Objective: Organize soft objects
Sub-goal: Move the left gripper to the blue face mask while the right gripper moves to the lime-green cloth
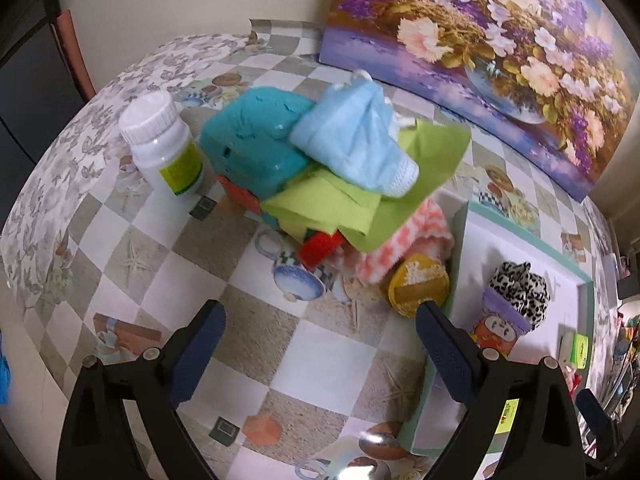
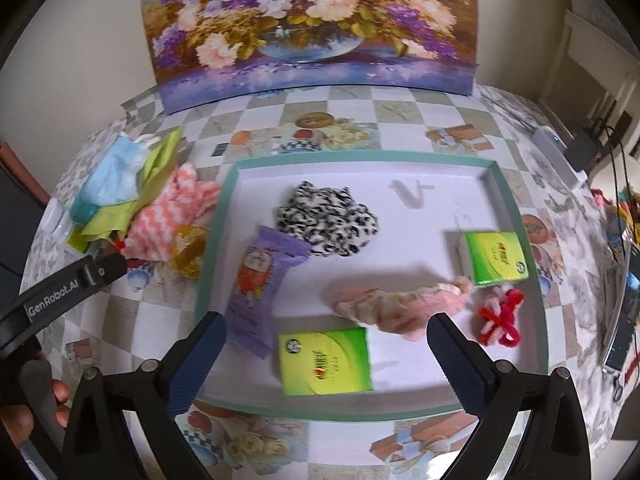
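Right wrist view shows the right gripper [image 2: 326,334] spread wide and empty over the tray's [image 2: 214,240] near edge, a pink cloth [image 2: 400,306] just ahead, while the left gripper [image 1: 320,330], likewise released, faces the pile [image 1: 340,184] beside the tray.

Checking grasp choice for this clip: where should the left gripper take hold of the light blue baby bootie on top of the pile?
Grip the light blue baby bootie across its soft middle, coming from above. It lies tilted on top of the green cloth, uncovered, so a top pinch probably lifts it alone. The left gripper is open and near.
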